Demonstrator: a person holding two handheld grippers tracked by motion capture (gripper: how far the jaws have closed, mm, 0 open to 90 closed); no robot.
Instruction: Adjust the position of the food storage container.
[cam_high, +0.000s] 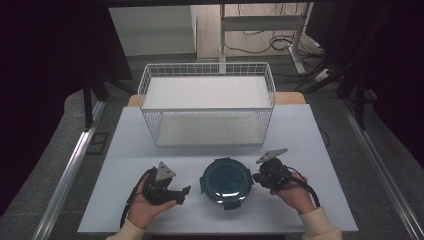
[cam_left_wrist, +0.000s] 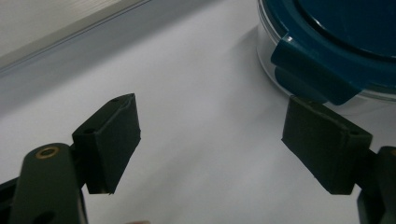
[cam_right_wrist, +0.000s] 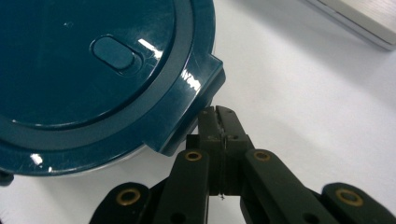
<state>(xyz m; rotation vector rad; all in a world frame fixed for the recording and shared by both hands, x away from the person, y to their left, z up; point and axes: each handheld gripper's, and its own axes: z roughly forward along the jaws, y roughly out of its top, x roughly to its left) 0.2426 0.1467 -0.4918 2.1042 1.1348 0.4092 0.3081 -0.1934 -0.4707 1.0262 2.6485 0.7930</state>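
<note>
Flanking the lidded container (cam_high: 226, 181), I hold my left gripper (cam_high: 183, 194) open, right gripper (cam_right_wrist: 217, 112) closed against a lid latch (cam_right_wrist: 196, 100); wire basket (cam_high: 207, 102) beyond.

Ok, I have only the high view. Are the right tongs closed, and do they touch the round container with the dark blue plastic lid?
Observer: The right tongs are shut, tips at a clip flap of the dark blue plastic lid; contact I cannot tell.
Operator: And the left tongs?
Observer: The left tongs stand open, nothing between them, one pad beside another clip flap.
Operator: Is the container body also blue?
Observer: No, its wall is clear.
</note>
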